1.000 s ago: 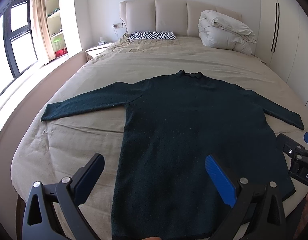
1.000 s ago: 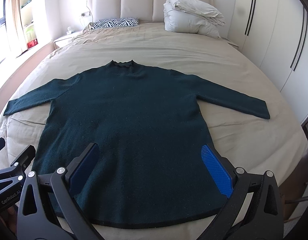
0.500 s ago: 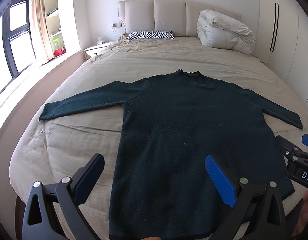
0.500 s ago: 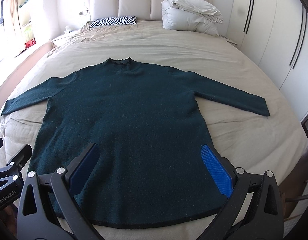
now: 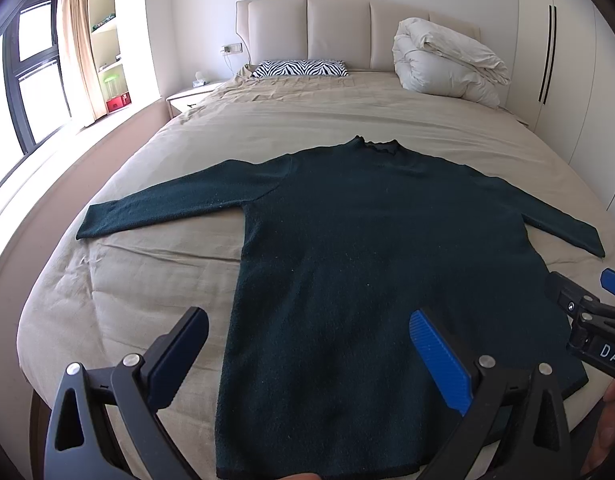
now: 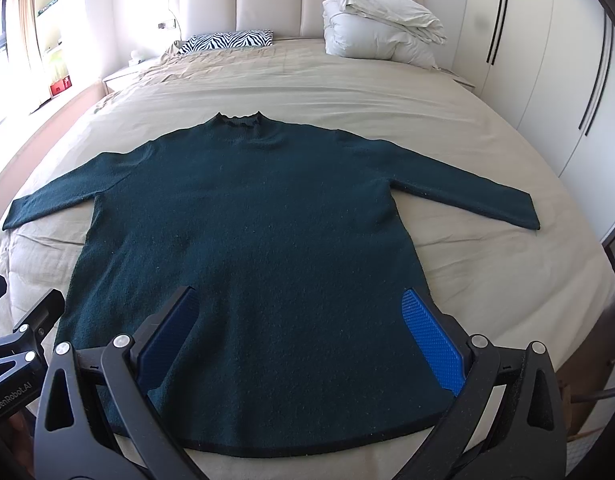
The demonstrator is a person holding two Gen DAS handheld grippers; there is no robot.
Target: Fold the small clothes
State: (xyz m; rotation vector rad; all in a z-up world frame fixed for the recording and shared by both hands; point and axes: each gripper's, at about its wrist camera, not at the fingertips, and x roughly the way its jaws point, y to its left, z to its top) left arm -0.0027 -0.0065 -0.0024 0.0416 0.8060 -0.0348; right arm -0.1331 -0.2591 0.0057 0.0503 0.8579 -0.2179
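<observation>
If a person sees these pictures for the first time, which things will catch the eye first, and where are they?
First is the dark green sweater, spread flat with both sleeves out on the beige bed, its hem toward the cameras. Next are the two open grippers, left gripper and right gripper, held above the hem, gripping nothing. At the head of the bed sit a folded white duvet and a zebra-print pillow.

Zebra pillow [image 5: 301,68] against headboard [image 5: 339,30], folded white duvet [image 5: 447,66] beside it (bed [image 5: 147,264] beige).
</observation>
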